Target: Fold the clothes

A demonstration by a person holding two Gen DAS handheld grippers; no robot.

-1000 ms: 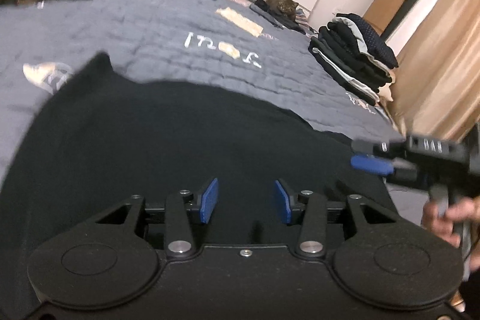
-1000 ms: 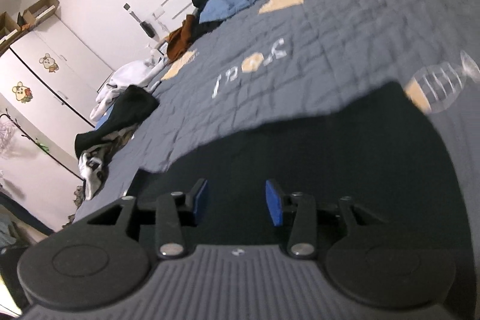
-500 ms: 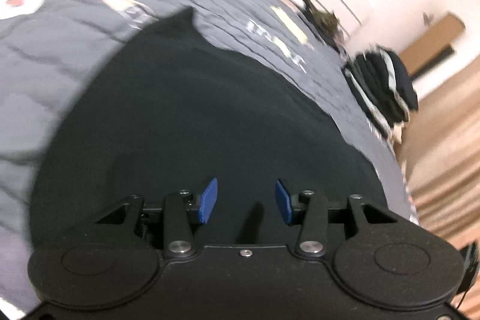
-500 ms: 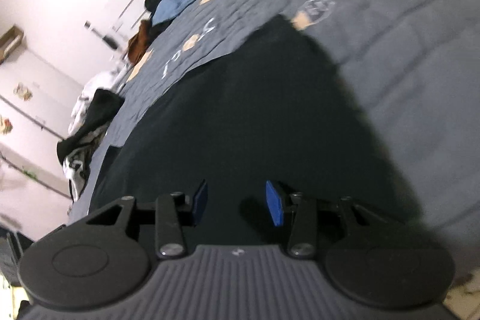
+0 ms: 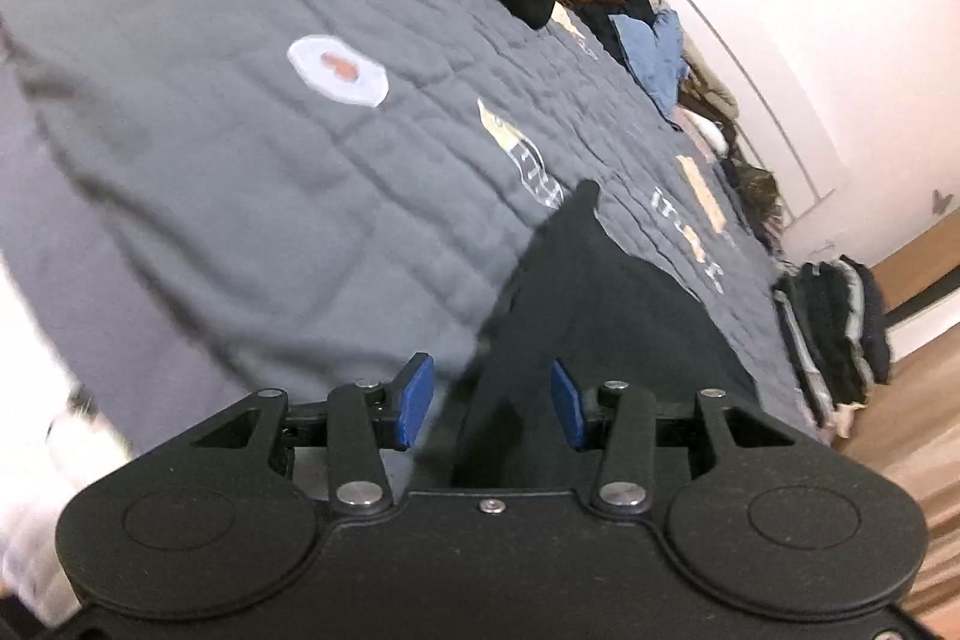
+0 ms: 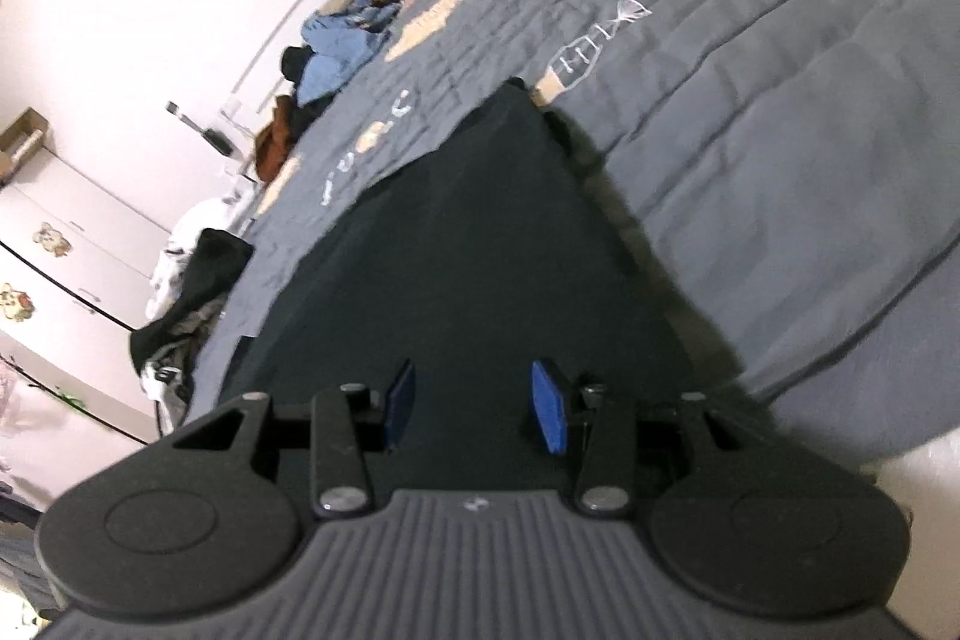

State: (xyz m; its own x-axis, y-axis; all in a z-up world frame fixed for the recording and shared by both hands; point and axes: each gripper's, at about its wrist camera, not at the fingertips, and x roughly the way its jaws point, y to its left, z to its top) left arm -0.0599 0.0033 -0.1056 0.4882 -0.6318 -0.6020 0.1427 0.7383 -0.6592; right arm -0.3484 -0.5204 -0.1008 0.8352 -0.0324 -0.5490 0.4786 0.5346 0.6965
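Two grippers are over the bed, both with their blue pads parted at a middling gap and nothing pinched between them. In the left wrist view, the left gripper (image 5: pixel 491 403) sits at the bottom centre of the frame, right above the edge of the black garment (image 5: pixel 606 304); the cloth runs from the lower middle up to a pointed corner near the centre. It lies flat on the grey quilted bedspread (image 5: pixel 240 172), which fills the left and middle of the frame. Over on the right edge, a stack of folded dark clothes (image 5: pixel 834 334) sits on the bed's far corner, well apart from the garment. Loose unfolded clothes (image 5: pixel 648 40) trail along the wall at the upper right, a light blue piece among them.

Switching to the right wrist view: the right gripper (image 6: pixel 474 409) is at the bottom centre, hovering over the same black garment (image 6: pixel 468 250), which spreads as a dark triangle up to a point in the upper middle. Whether the pads touch the cloth, I cannot tell. A white wardrobe (image 6: pixel 66 244) with cartoon stickers stands at the far left.
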